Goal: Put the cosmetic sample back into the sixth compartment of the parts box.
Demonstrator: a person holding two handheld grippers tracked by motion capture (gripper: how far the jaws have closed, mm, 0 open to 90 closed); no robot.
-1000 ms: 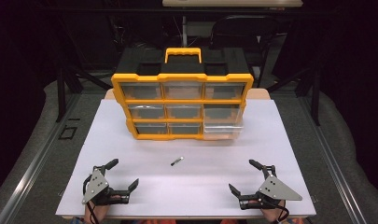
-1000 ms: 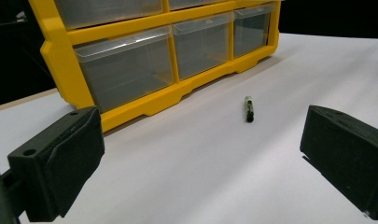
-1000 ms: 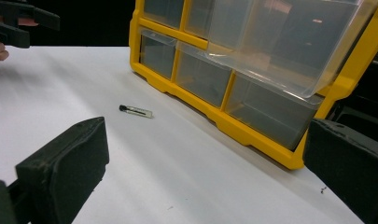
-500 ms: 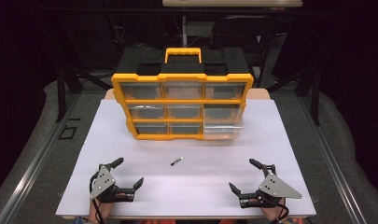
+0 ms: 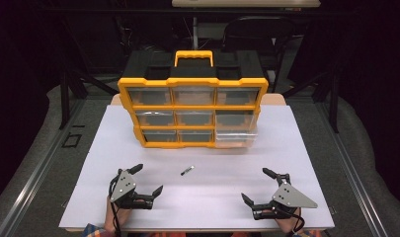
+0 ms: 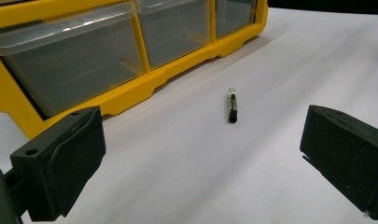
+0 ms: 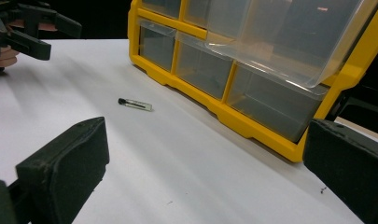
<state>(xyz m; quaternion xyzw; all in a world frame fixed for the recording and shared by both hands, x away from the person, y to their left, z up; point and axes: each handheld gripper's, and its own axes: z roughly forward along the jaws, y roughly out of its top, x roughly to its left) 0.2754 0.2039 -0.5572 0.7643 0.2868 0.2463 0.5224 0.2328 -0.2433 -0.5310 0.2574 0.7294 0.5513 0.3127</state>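
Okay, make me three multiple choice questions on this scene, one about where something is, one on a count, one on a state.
1. Where does the small vial lie?
A. on the table in front of the organizer
B. inside a drawer
C. in a gripper

2. How many drawers across is the top row of the organizer?
A. two
B. three
C. five

3. How are the left gripper and right gripper?
A. both open
B. both shut
C. one shut

A: it rests on the bare white top. B: three clear fronts. A: both jaws spread, nothing held.
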